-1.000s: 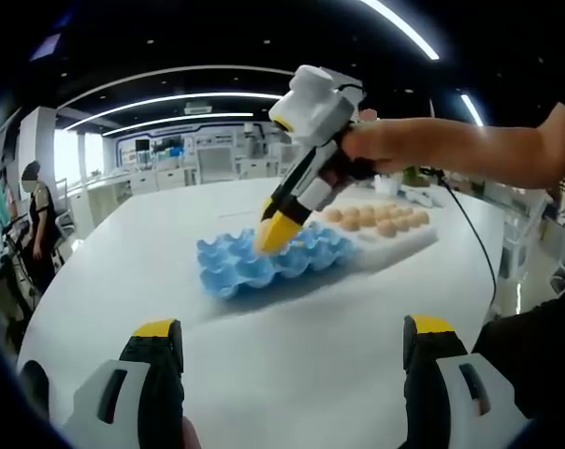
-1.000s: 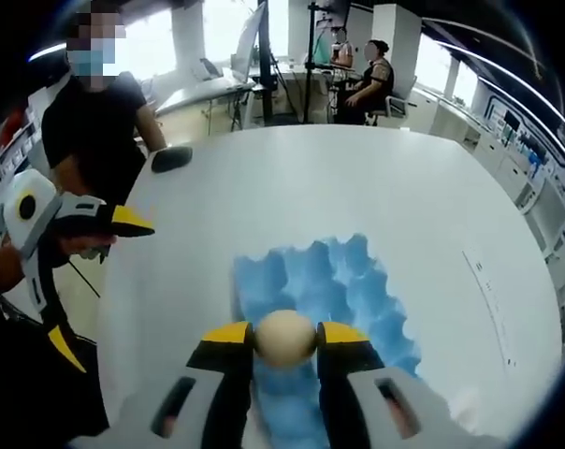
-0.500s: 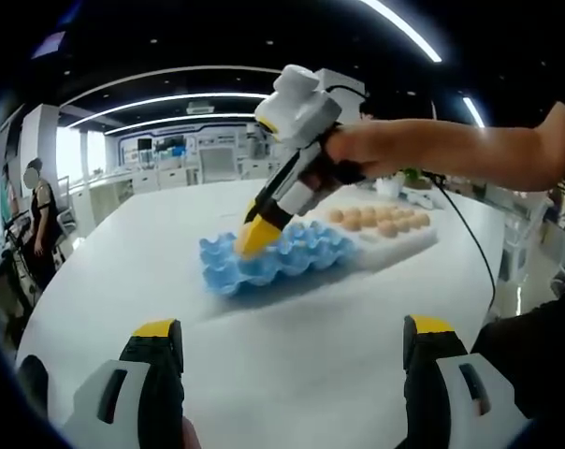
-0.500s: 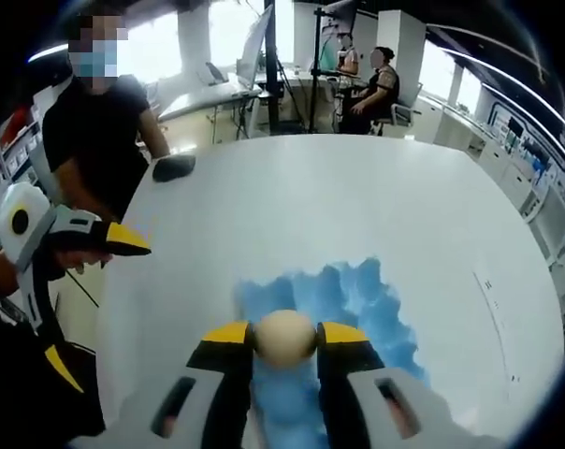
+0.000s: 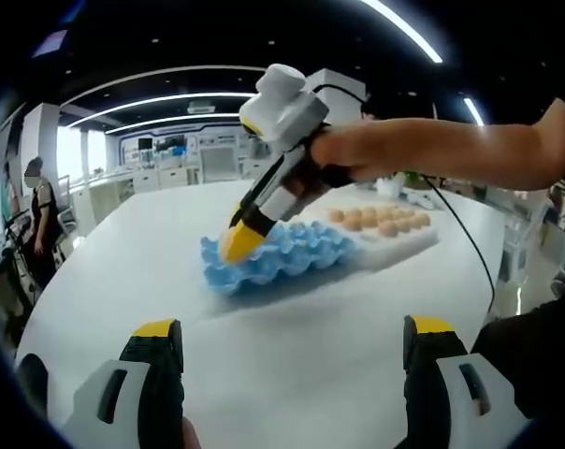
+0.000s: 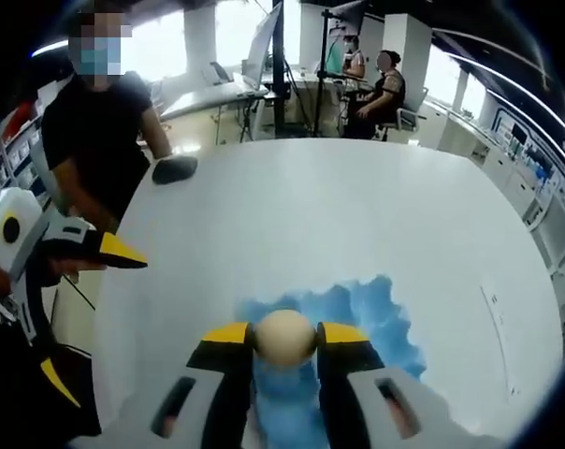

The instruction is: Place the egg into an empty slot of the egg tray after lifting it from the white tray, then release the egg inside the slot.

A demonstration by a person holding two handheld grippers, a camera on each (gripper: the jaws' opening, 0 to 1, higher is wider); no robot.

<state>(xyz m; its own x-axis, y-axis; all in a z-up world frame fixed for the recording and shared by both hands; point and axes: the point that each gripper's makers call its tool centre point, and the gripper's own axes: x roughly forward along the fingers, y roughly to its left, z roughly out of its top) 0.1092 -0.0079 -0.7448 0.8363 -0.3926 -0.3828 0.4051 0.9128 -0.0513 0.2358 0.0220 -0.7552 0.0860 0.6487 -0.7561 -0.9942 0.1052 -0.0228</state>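
A blue egg tray [image 5: 275,256] lies on the white table, with a white tray [image 5: 395,241] holding several tan eggs [image 5: 387,226] just beyond it. My right gripper [image 5: 238,245] hangs over the blue tray's left end, held by a hand. In the right gripper view that gripper [image 6: 285,339] is shut on a tan egg [image 6: 284,337] above the blue egg tray [image 6: 357,323]. My left gripper [image 5: 292,341] stands open low over bare table, nothing between its fingers [image 5: 156,348]. It also shows at the left of the right gripper view, left gripper [image 6: 72,253].
A white round table [image 6: 339,215] carries a dark computer mouse [image 6: 174,169] near its far edge. A person in black [image 6: 100,122] stands beside it; seated people [image 6: 381,89] are farther back. A black cable [image 5: 470,234] trails past the white tray.
My right gripper has carried the egg leftward along the blue tray toward its left end. The left gripper has stayed put.
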